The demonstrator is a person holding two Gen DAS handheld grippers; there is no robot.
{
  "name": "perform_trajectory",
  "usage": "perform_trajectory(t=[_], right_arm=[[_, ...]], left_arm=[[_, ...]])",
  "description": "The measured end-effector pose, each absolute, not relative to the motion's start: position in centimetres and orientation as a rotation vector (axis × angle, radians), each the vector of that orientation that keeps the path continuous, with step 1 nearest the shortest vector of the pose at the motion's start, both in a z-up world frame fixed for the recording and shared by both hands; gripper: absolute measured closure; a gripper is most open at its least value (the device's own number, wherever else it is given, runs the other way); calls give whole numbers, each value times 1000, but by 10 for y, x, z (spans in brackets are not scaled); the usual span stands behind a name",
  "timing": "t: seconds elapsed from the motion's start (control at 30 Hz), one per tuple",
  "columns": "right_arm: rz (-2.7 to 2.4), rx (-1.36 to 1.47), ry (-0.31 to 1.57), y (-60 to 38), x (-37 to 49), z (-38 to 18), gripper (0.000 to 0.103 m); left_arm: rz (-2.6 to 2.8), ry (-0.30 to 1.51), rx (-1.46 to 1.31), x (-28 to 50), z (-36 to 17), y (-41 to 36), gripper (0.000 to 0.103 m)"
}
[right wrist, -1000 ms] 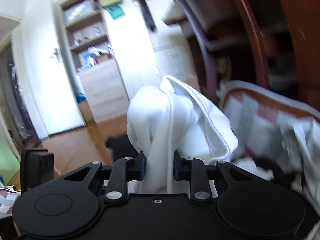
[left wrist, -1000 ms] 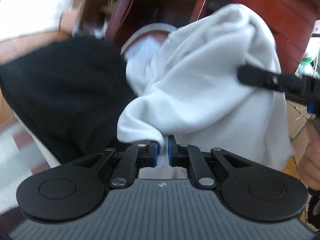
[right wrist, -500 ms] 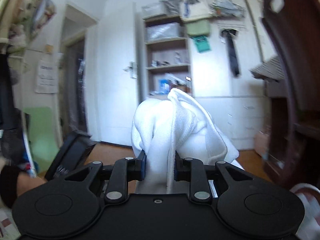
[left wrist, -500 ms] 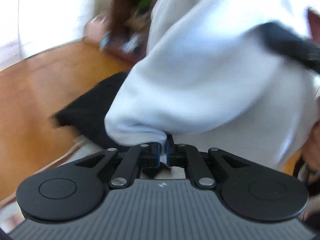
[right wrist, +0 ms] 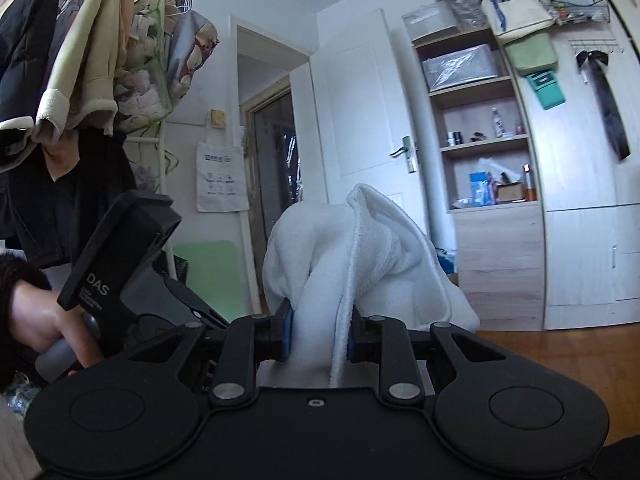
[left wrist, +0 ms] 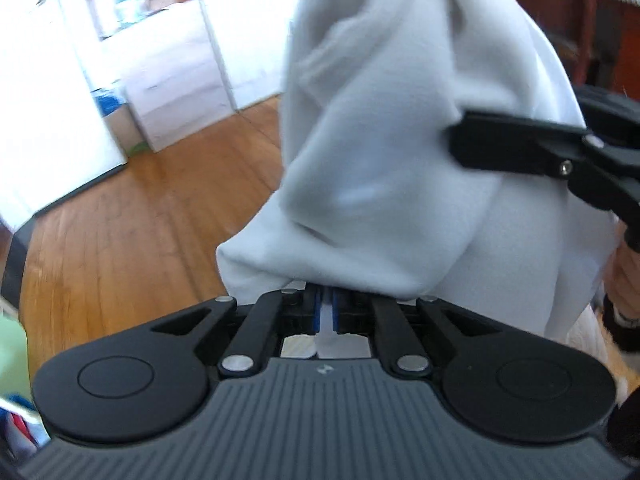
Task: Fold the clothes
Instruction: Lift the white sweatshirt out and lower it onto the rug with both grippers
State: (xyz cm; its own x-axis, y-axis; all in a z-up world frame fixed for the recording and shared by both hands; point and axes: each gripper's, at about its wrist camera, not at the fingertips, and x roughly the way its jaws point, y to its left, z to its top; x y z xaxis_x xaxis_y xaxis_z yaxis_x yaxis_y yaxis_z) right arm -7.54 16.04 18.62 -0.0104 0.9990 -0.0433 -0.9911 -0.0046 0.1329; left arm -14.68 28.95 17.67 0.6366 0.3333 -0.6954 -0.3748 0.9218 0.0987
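You have the white garment (left wrist: 400,152) lifted clear above the wooden floor (left wrist: 132,216), bunched in a soft heap between your two tools, with nothing under it in these views, so what this step seems to need is spreading it before any fold. Draw your hands apart until the cloth hangs as one flat sheet and you can find a straight edge. Your right gripper (right wrist: 320,332) pinches a thick gathered wad, its pads held apart by several layers; that grip looks too bulky for a clean corner, so work toward a single hem. Your left gripper (left wrist: 326,312) is pressed nearly together on a thin fold at the lower edge, a small bite that could slip under a hard tug. Keep the clothes rack (right wrist: 156,92) well clear as you swing.
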Motion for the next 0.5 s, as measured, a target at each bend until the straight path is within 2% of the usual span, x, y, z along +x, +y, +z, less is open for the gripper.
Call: perform_trajectory(t=[0.13,0.2,0.27,0.3,0.33,0.4,0.5], right_arm=[[1571,-17,224,207,-93,173,75],[1532,-28,330,247,-97,160,73],[1495,-13,468,296,-95,135,62],[1490,-29,534,324,-91,116,45],[1470,-58,601,350,-87,94,39],[1373,-113,716,386,-78,46,39],[1346,-135,821,388,-63,-29,39]], left_arm=[[454,714,-125,-174,146,337,98],[502,700,-151,-187,135,367,97],[621,736,-139,-192,113,400,93],[690,754,-127,-196,102,417,91],[760,761,-108,-202,83,432,86],[844,770,-103,-223,43,451,77],[890,785,-175,-258,-17,466,66]])
